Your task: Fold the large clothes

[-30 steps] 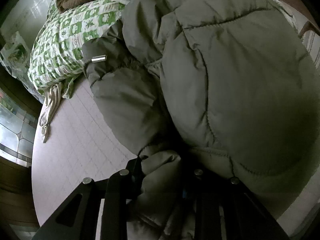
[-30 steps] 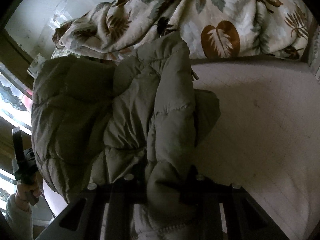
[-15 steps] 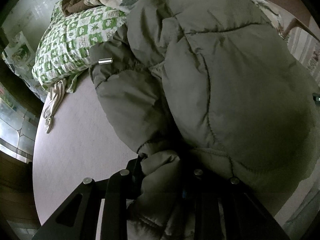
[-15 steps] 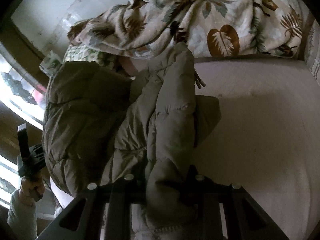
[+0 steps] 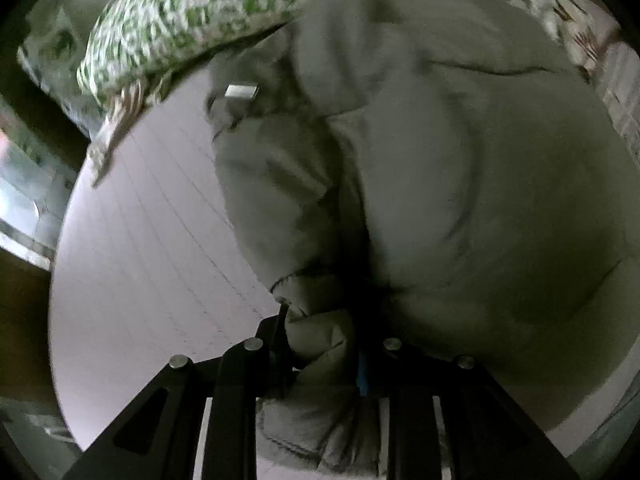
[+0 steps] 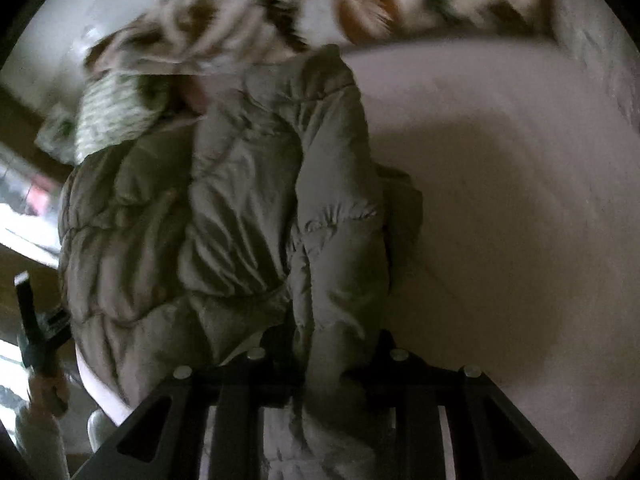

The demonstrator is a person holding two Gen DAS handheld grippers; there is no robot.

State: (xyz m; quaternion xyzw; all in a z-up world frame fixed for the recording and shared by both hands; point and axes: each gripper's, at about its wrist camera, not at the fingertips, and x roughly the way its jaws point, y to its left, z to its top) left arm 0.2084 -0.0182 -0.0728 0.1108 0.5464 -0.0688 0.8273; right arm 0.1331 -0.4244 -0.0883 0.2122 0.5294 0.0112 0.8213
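Note:
A puffy olive-grey quilted jacket [image 5: 460, 184] lies bunched on the pale bed sheet [image 5: 152, 260]. My left gripper [image 5: 328, 344] is shut on a thick fold of its edge, low over the sheet. A silver cord end [image 5: 241, 91] shows on the jacket near the pillow. In the right wrist view the jacket [image 6: 248, 220] stretches away from my right gripper [image 6: 332, 360]. A padded fold sits between the right fingers, still pinched, while those jaws are opening slightly. The left gripper [image 6: 36, 332], held by a hand, shows at the far left edge.
A green-and-white patterned pillow [image 5: 192, 12] lies at the head of the bed, touching the jacket. A leaf-print blanket [image 6: 280, 12] is heaped behind. Bare sheet [image 6: 500, 220] spreads to the right of the jacket. A window and wooden frame [image 5: 24, 200] border the bed's left side.
Both grippers have sunk toward the bed and moved forward with the jacket in them. The jacket now lies lower and closer to the pillow and blanket. Both views are motion-blurred.

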